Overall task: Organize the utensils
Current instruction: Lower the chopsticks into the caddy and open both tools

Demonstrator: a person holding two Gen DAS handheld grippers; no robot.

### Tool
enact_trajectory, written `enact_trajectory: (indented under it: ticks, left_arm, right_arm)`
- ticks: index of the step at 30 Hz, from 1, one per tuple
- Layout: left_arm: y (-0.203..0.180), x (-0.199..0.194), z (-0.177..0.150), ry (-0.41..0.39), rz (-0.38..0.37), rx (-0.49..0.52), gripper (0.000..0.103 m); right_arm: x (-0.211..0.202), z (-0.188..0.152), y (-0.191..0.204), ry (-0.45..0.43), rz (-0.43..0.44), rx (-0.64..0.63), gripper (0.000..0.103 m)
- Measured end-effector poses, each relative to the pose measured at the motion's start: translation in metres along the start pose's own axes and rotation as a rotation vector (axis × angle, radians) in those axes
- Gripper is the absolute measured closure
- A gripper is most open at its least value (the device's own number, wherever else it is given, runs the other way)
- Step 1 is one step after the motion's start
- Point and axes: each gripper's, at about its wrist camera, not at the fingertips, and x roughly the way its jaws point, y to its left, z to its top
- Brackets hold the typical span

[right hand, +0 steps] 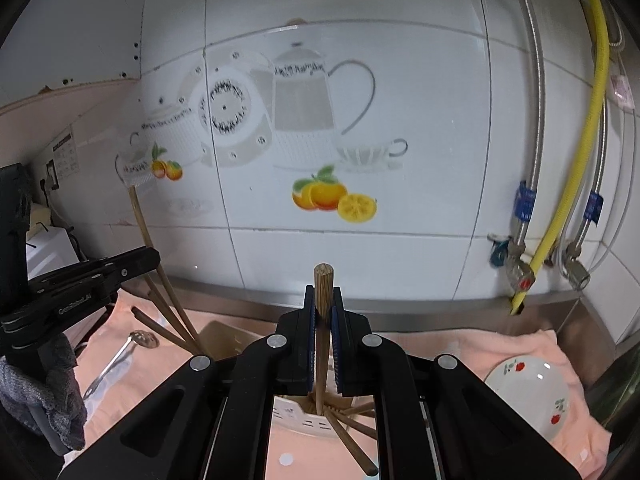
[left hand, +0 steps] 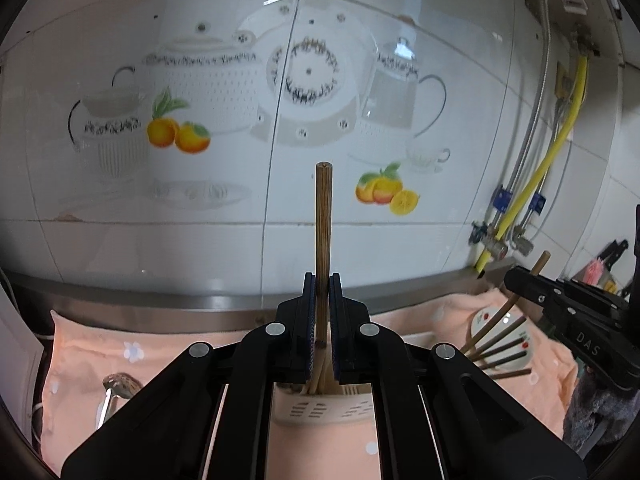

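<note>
Both grippers are clamped on chopsticks. The left gripper [left hand: 323, 280] pinches a long brown wooden chopstick [left hand: 323, 216] low on its shaft, the stick standing nearly upright, its lower end down among others in a pale slotted plastic utensil holder [left hand: 320, 412]. The right gripper [right hand: 323, 300] has its jaws closed on a second brown wooden chopstick [right hand: 323, 280], held near the blunt top, the rest running down toward the holder [right hand: 308, 424], where several more sticks lean and splay out.

These sticks look light, stiff and smooth, so I would judge the risk to be twisting or sliding in the pads rather than breaking. A grip closer to the middle should keep one from swinging, and the thicker square end gives the pads flatter faces than the tapered tip.

The holder sits near the front edge of the counter on a peach-pink cloth with small white flowers [left hand: 224, 344], soft enough that a tall holder could rock. Toward the right end lies a white saucer painted with red cherries [right hand: 528, 396]; from the left view a few chopsticks lie across it. A metal slotted spoon [right hand: 120, 356] rests on the cloth toward the left end. Behind runs a steel upstand, then glossy white tiles printed with teapots and oranges [right hand: 320, 160], with a yellow gas hose [right hand: 592, 128] and braided pipes in the right corner.
</note>
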Motion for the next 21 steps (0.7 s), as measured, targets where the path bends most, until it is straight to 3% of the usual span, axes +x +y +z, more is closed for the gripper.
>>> enact_trajectory:
  ticks: [18,21]
  left_arm:
    - [-0.001,0.004,-0.013,0.043,0.015,0.025,0.096]
    - [-0.001,0.002,-0.014,0.045,0.019,0.024,0.091]
  right_arm:
    - [0.011,-0.018,-0.002,0.055,0.001,0.009,0.095]
    - [0.01,-0.018,-0.002,0.053,0.001,0.008,0.093]
